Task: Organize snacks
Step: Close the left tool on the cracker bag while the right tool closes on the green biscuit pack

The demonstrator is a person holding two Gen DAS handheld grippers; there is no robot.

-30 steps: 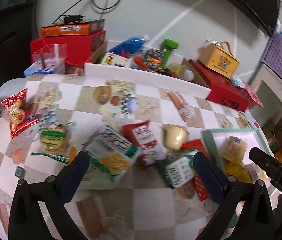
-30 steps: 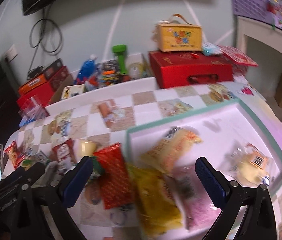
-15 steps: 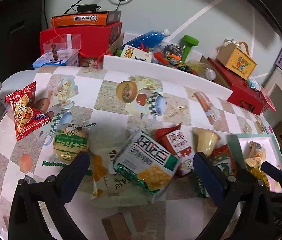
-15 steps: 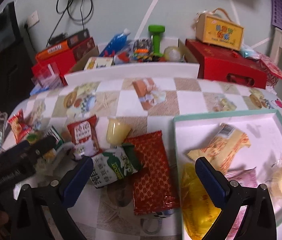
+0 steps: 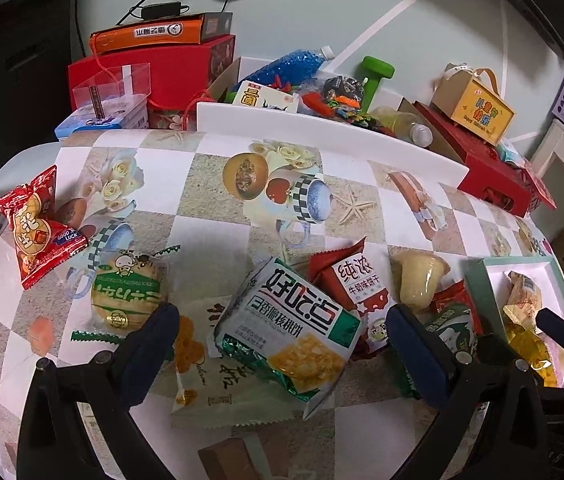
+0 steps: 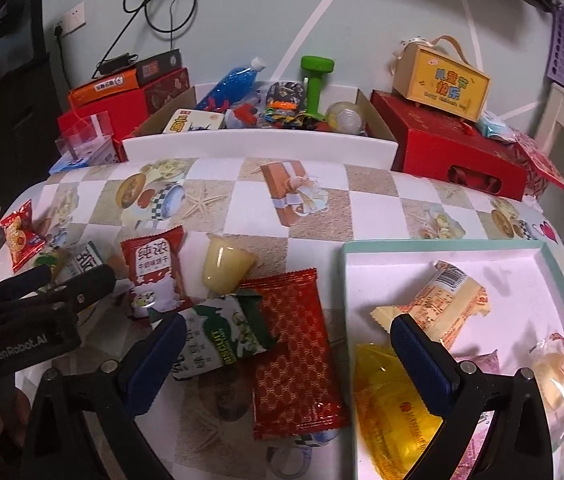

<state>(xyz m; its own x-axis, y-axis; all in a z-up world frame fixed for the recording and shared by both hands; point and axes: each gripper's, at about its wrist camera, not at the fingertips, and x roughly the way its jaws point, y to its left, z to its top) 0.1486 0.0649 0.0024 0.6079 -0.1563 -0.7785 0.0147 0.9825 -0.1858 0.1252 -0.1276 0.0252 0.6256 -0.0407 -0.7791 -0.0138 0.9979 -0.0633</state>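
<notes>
Since a second ago both views have swung left across the checkered table: the mint-rimmed tray, which then filled much of the right wrist view, now sits at its right side, and the loose snacks have come to the middle. The left gripper hovers with its fingers spread wide and holding nothing, the white-and-green cracker pack lying between them on the table, tilted over a pale flat packet; whether a fingertip grazes it is hard to tell. The right gripper is likewise wide open and empty, poised low over the red patterned pack, with the green biscuit pack just inside its left finger. In the tray lie a yellow pack and a cream wrapped snack. Both grippers point forward toward the wall, side by side, the left one's black body showing at the left edge of the right wrist view. A small jelly cup lies on its side near the red pack.
</notes>
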